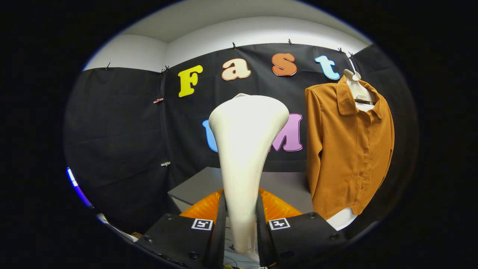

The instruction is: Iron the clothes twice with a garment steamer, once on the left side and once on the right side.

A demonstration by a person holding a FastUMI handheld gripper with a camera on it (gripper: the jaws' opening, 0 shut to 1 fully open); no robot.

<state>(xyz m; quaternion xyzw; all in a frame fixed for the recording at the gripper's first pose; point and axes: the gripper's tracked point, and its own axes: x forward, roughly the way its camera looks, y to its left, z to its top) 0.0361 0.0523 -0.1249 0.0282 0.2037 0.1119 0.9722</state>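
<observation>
My tongs (pixel 241 224) are clenched on the garment steamer (pixel 244 149): both fingers (pixel 220 220) press against the narrow lower part of its white body, one on each side, with no gap visible between finger and casing. Each finger mount carries a square printed marker (pixel 202 224), one to either side of the steamer.

The steamer stands upright between the fingers and rises ahead of them, narrow at the grip and flaring to a broad, rounded head at the top. Its surface is smooth and brightly lit. I cannot tell which way the steam face points from this side.

Just beyond the fingers, behind the steamer's stem, lies a grey surface (pixel 283 186), one corner showing to the left of the grip.

Further ahead and to the right of the tongs hangs the shirt (pixel 349 149), rust-orange, long-sleeved, buttoned down the front with the collar open. It is dressed on a white torso form (pixel 356 87), whose neck shows above the collar and whose lower edge shows below the hem. The shirt hangs well apart from the steamer head; the two do not touch.

Farthest back, black cloth (pixel 123 130) covers the booth wall, clipped along its top edge, with pale wall above it.
</observation>
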